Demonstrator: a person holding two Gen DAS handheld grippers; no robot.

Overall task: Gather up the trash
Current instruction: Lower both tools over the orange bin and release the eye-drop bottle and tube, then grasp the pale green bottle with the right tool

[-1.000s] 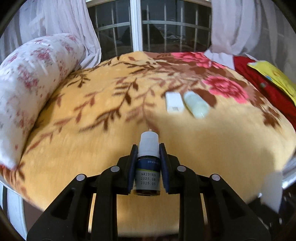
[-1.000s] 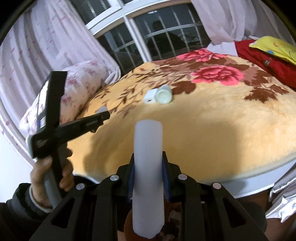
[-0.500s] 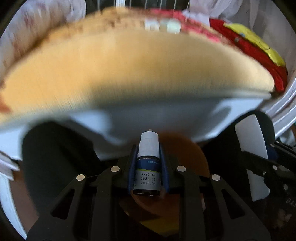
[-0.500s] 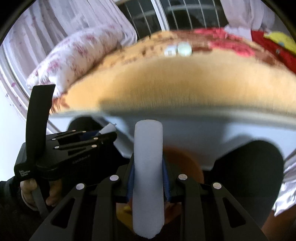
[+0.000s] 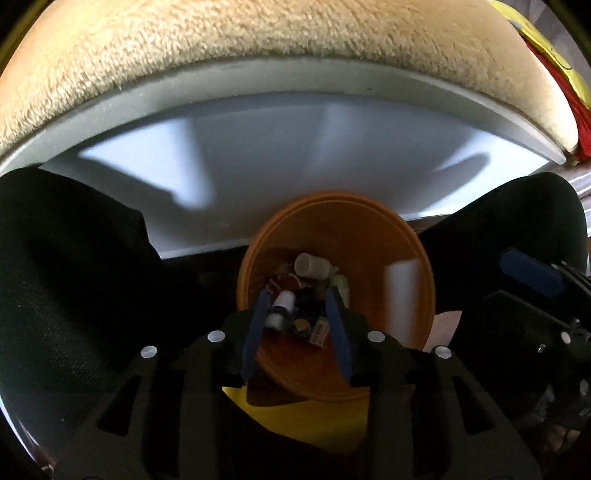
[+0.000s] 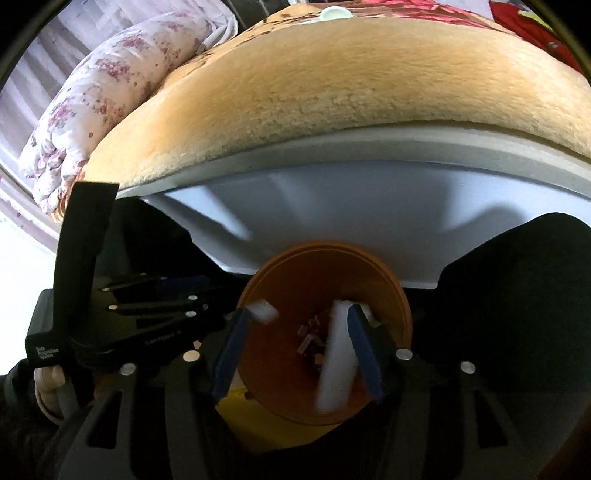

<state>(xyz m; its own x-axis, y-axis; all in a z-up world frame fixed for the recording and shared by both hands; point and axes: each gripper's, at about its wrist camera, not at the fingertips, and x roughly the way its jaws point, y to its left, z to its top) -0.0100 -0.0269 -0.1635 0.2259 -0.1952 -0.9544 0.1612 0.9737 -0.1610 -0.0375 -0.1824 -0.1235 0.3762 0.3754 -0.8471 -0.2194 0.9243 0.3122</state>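
Note:
An orange trash bin [image 5: 413, 266] stands on the floor below the bed edge; it also shows in the right wrist view [image 6: 295, 273]. My left gripper [image 5: 297, 295] is open over it, and the small dropper bottle [image 5: 281, 308] lies among the trash inside. My right gripper [image 6: 299, 314] is open over the bin too, and the white tube [image 6: 338, 354] is blurred between its fingers, falling free. A white cup [image 5: 312, 266] and other scraps lie in the bin. A pale round item [image 6: 335, 13] rests far back on the bed.
The bed with its orange plush blanket [image 6: 332, 81] and white frame [image 5: 277, 147] overhangs the bin. A floral pillow [image 6: 110, 85] lies at the left. My dark-clad legs [image 5: 74, 277] flank the bin. Something yellow [image 5: 314, 417] lies under it.
Both grippers dropped from bed level to above the bin and opened. The dropper bottle left my left gripper and the white tube left my right one.

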